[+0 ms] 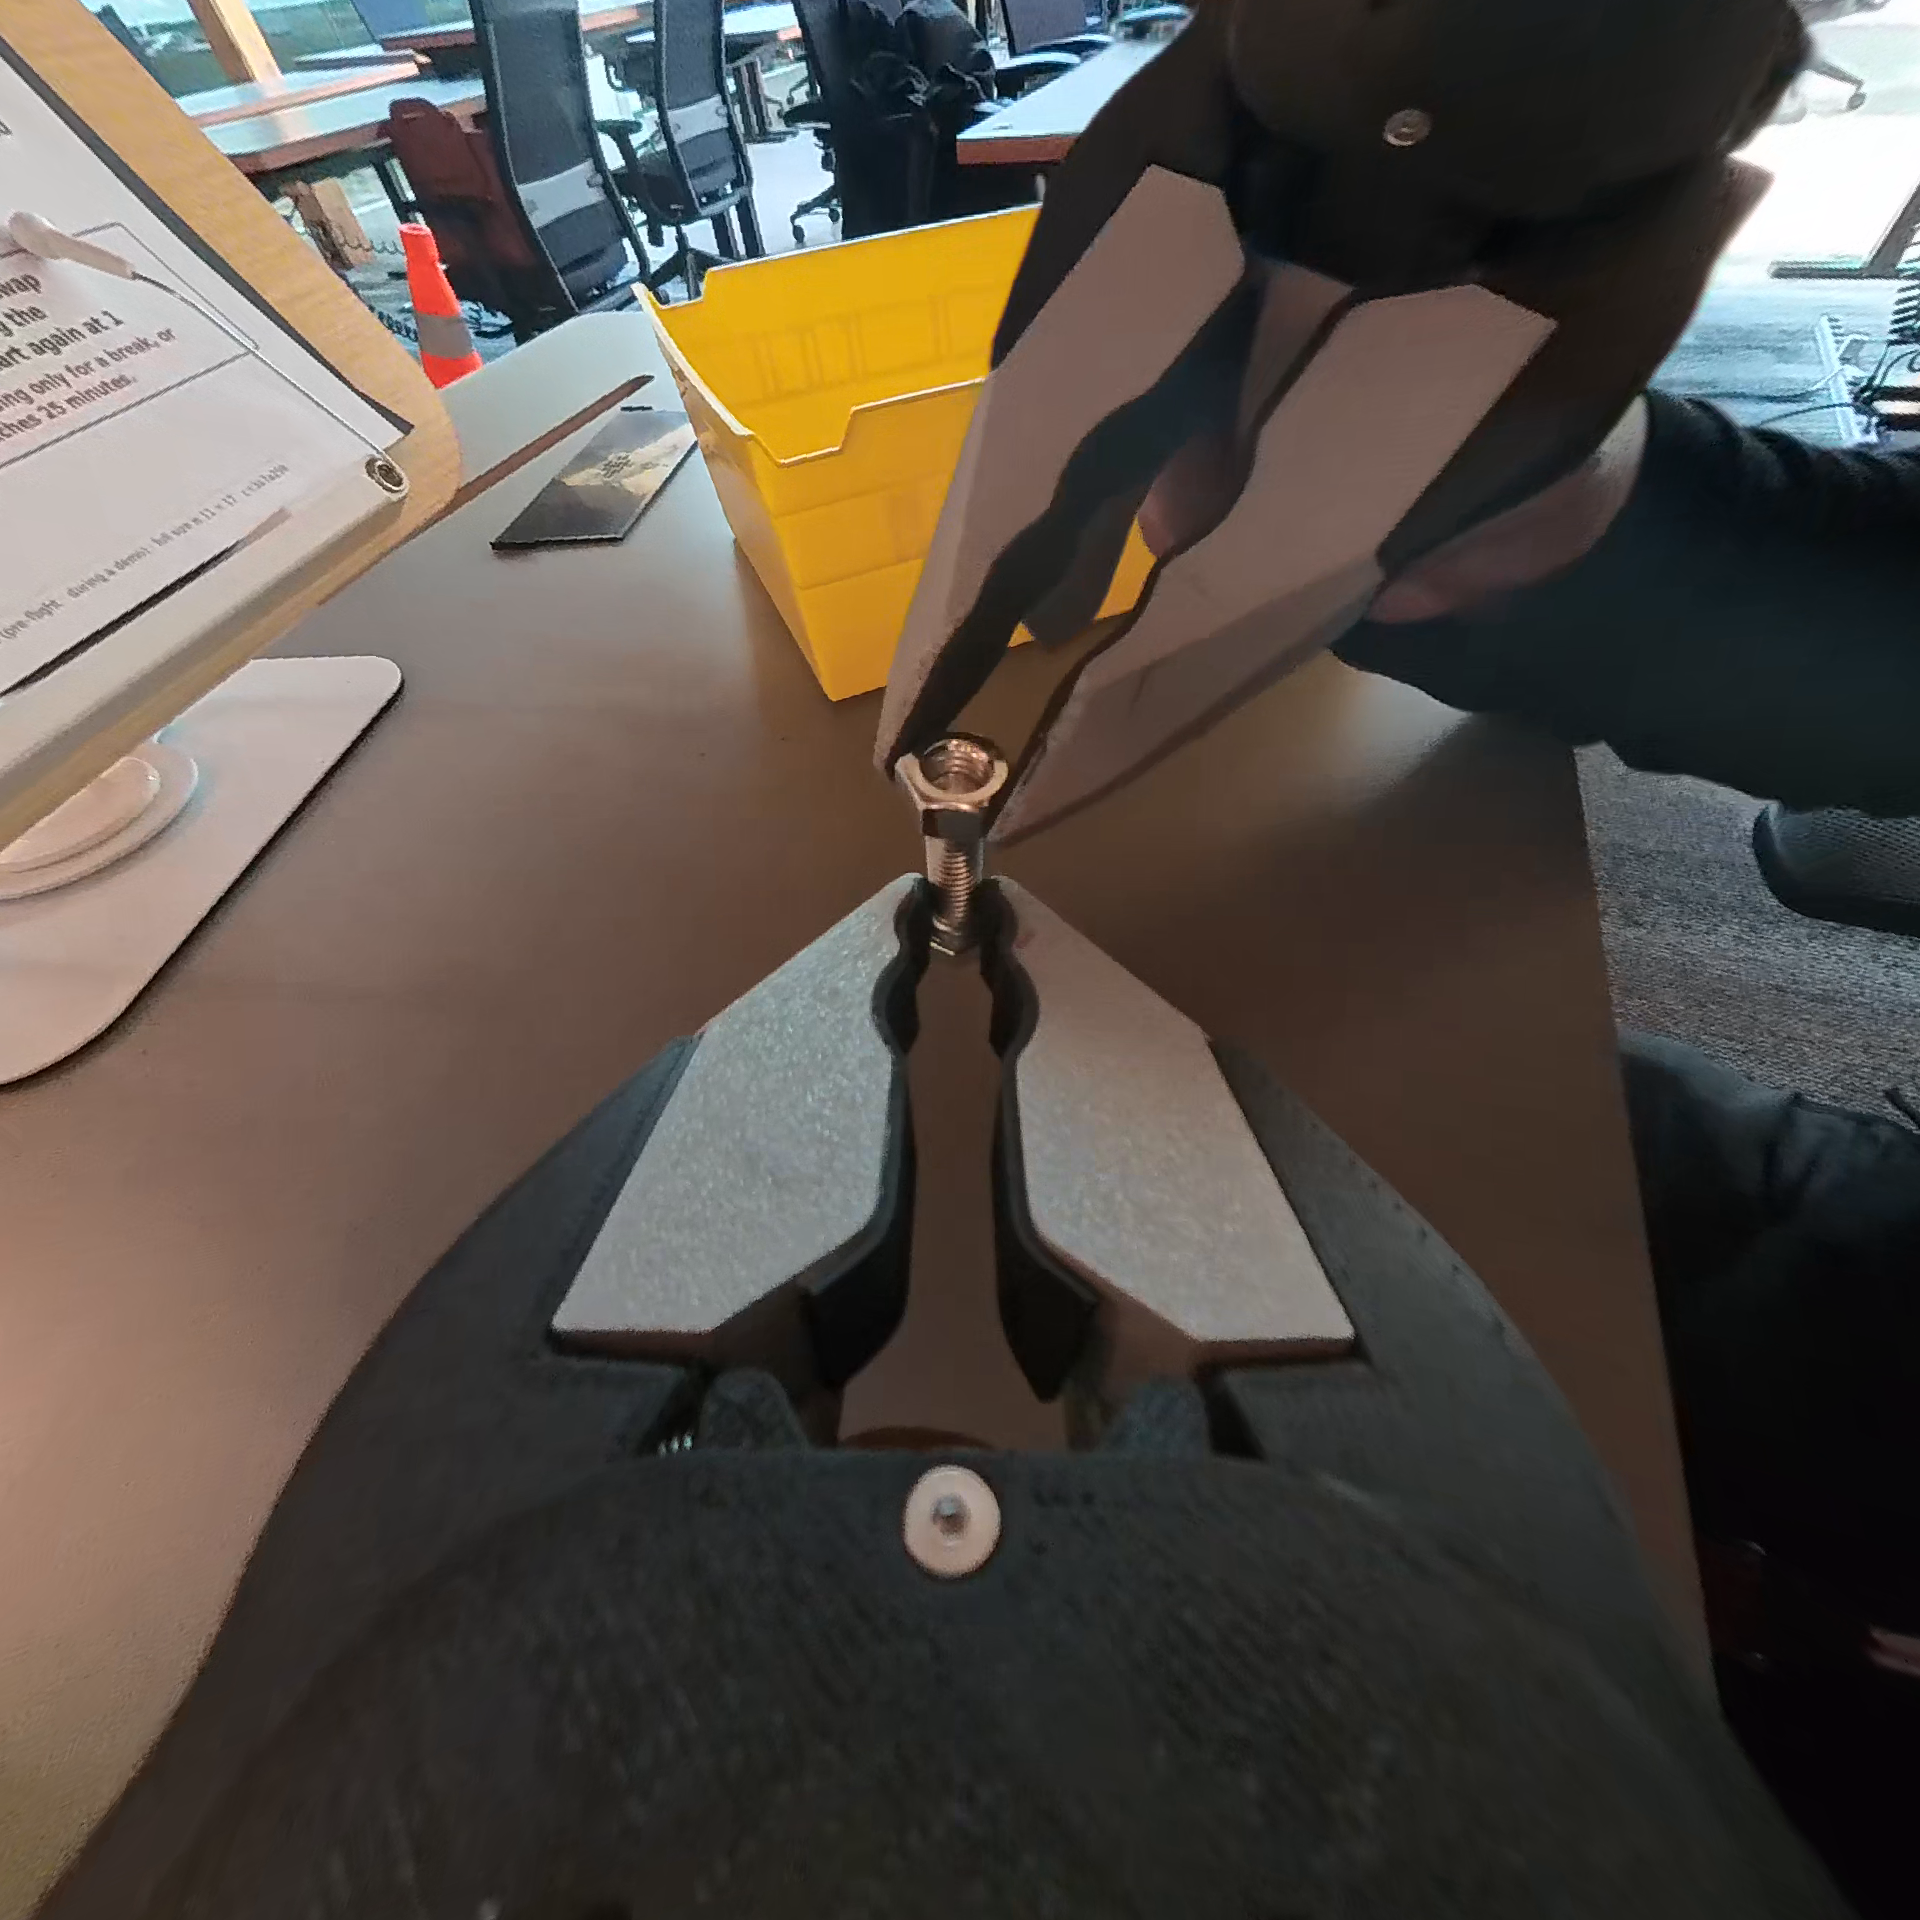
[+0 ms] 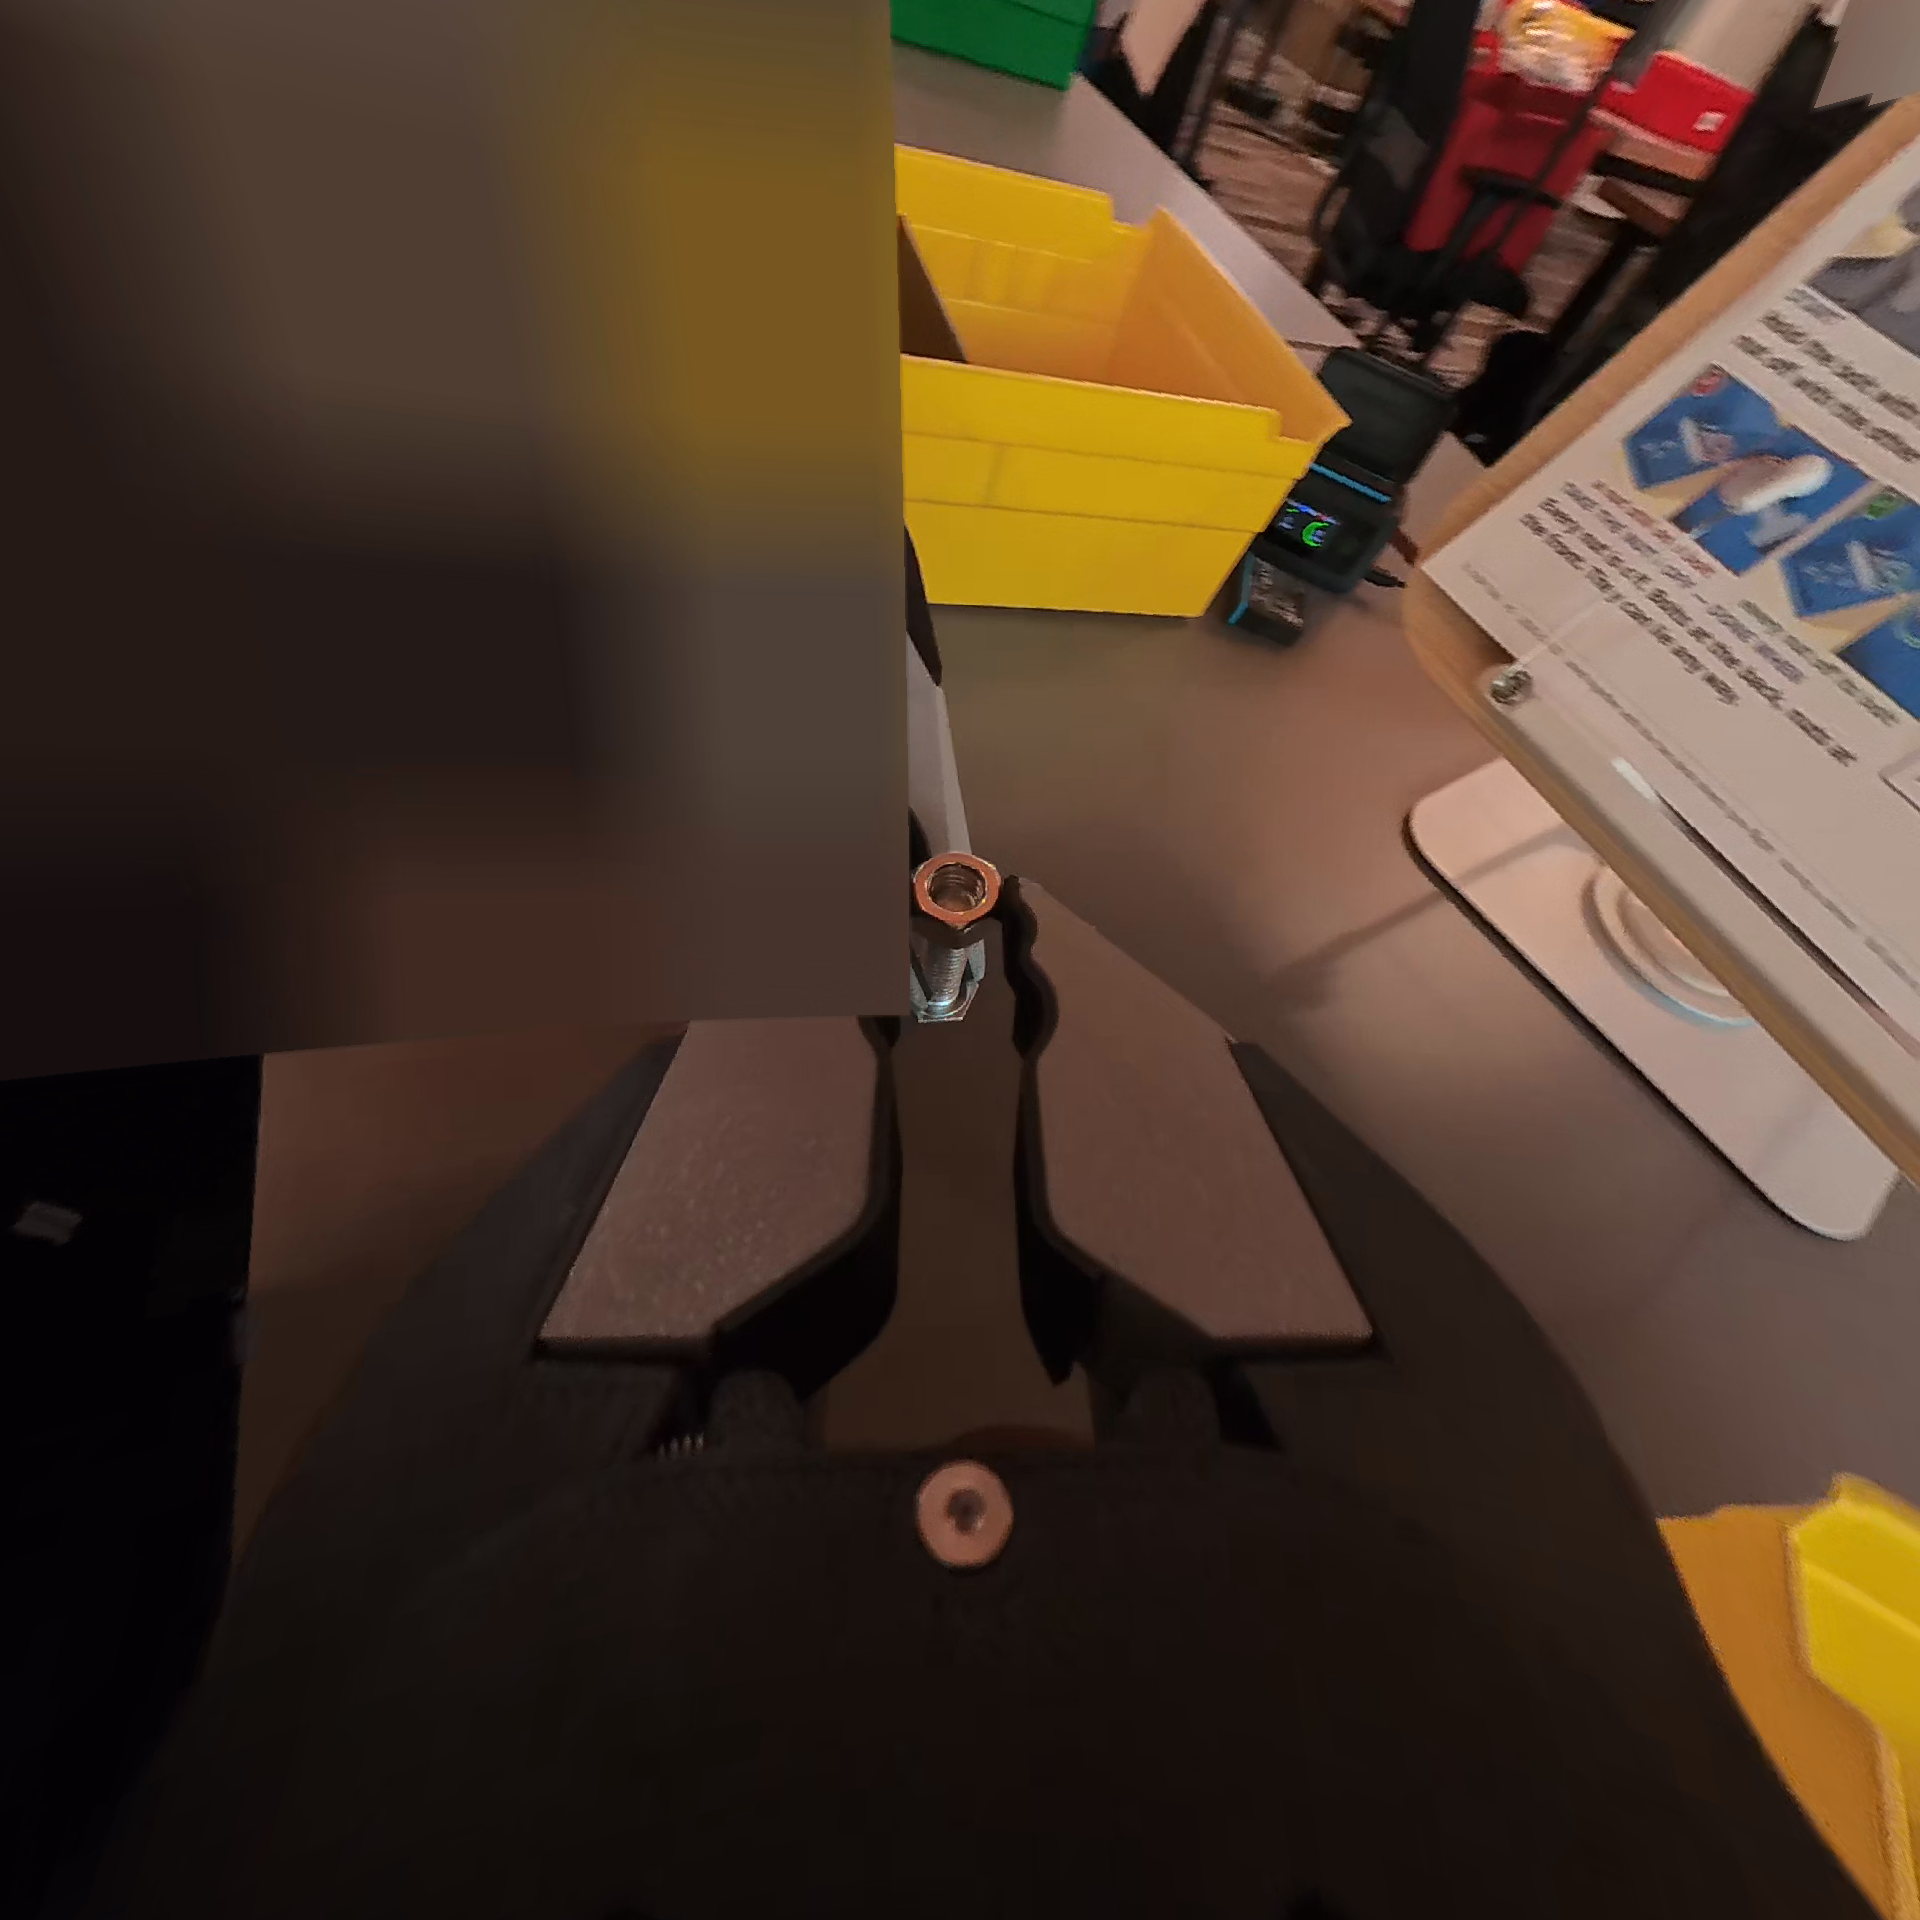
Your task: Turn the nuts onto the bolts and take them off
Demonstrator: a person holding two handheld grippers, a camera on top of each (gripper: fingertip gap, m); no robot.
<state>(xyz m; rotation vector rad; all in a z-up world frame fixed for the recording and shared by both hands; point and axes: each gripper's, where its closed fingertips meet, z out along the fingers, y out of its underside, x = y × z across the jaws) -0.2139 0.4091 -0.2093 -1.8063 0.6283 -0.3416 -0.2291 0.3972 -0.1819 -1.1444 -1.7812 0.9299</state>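
Note:
A steel bolt (image 1: 951,873) stands upright above the brown table, thread end up. My left gripper (image 1: 951,920) is shut on it just above the bolt head. A steel hex nut (image 1: 951,779) sits on the top end of the thread, and its bore shows hollow from above. My right gripper (image 1: 954,802) comes down from the upper right and is shut on the nut. In the right wrist view the nut (image 2: 956,890) is at my right gripper's (image 2: 961,904) tips, with the bolt (image 2: 940,982) below. A blurred patch hides its left finger there.
A yellow bin (image 1: 831,488) stands just behind the bolt, also in the right wrist view (image 2: 1091,468). A wooden sign stand with a printed sheet (image 1: 156,416) (image 2: 1714,623) is beside it. There is a dark card (image 1: 597,488), a small screen device (image 2: 1320,530) and another yellow bin (image 2: 1849,1662). A dark sleeve (image 1: 1714,623) is at right. My left and right fingertips are right by each other.

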